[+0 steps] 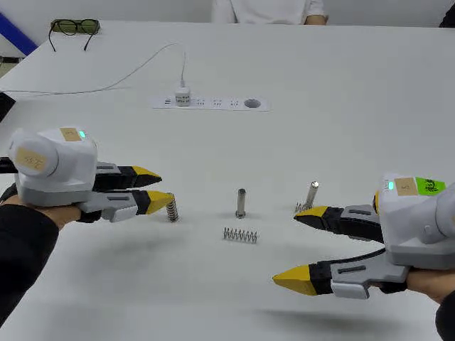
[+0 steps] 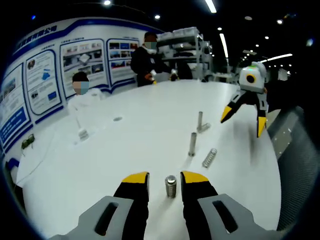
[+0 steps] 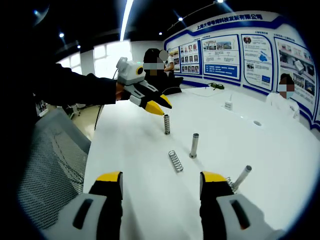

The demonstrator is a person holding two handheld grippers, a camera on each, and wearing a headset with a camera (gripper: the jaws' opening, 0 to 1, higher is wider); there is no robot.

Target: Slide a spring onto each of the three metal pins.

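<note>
**Head view.** My left gripper [image 1: 165, 186] has its jaws a little apart at the left pin [image 1: 172, 208], which already wears a spring. My right gripper [image 1: 284, 247] hangs with its jaws wide open and empty, near the loose spring [image 1: 239, 234] that lies flat in front of the bare middle pin [image 1: 241, 202]. The right pin [image 1: 311, 195] leans, with a second spring [image 1: 301, 207] bunched at its foot. I cannot tell whether that spring is threaded on. The upper right jaw tip is just beside the leaning pin, so a careless sweep would probably tip it over. The worktop [image 1: 320, 142] is bare all round the pins. The socket strip [image 1: 213, 101] and the glasses [image 1: 75, 26] lie well apart from them.

**Left gripper view.** The sprung pin stands between my left jaw tips with a gap on each side. Drawing away crooked could snag a coil and drag the pin. The worktop's edge curves close on the right of this view.

**Right gripper view.** The loose spring lies ahead between my open right jaws. It is round and light, so a pinch off centre would likely roll it or flick it away, and a hard squeeze could bend it. The worktop's edge runs along the left here, with a mesh chair [image 3: 55, 165] beyond. A spring that rolls that way may be lost.
</note>
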